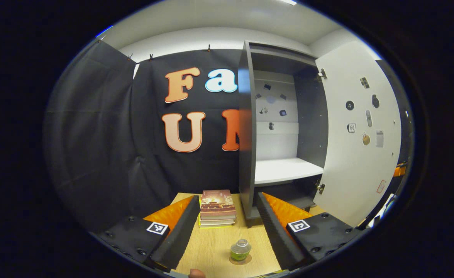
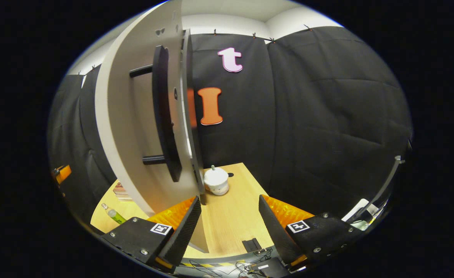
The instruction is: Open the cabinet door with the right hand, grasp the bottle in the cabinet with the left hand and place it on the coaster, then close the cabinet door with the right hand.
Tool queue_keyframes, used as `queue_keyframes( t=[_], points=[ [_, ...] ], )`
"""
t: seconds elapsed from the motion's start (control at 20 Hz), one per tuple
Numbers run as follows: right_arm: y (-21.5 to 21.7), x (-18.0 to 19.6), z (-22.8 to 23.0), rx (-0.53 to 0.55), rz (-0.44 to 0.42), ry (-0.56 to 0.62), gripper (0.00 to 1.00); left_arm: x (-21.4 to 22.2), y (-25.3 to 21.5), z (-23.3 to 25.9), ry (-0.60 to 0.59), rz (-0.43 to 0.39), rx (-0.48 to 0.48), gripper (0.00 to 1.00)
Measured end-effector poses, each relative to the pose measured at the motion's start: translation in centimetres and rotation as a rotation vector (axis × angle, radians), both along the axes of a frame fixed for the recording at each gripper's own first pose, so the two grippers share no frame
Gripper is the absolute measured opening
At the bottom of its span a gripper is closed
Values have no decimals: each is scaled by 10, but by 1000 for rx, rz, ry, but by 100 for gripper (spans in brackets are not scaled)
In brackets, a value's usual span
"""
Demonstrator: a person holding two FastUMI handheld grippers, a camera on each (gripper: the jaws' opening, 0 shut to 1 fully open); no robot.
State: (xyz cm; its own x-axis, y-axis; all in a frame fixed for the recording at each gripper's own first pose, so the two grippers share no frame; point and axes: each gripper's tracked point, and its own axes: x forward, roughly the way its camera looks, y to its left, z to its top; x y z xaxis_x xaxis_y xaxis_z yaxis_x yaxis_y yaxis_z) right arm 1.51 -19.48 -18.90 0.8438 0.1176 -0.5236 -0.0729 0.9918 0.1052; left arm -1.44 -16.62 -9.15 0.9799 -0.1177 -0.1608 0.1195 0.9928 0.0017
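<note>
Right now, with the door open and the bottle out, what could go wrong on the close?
1. The right tongs are open beside the door's edge, not on the handle; a push could slip.
2. The white pot stands close to the cabinet door; a sloppy approach might knock it.

Staged recording booth: black cloth walls [image 2: 327, 116], cabinet [image 1: 285, 127] on wooden table [image 1: 219, 243].
</note>
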Motion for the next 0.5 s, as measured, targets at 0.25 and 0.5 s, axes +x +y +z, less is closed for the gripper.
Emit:
queue_keyframes(
  t=[0.25, 0.5],
  points=[
    [6, -2, 5, 7, 36, -3, 98, 4, 22, 74, -77, 37, -19, 99],
    [25, -3, 10, -2, 83, -25, 89, -2, 34, 111, -111, 51, -33, 97]
  ],
)
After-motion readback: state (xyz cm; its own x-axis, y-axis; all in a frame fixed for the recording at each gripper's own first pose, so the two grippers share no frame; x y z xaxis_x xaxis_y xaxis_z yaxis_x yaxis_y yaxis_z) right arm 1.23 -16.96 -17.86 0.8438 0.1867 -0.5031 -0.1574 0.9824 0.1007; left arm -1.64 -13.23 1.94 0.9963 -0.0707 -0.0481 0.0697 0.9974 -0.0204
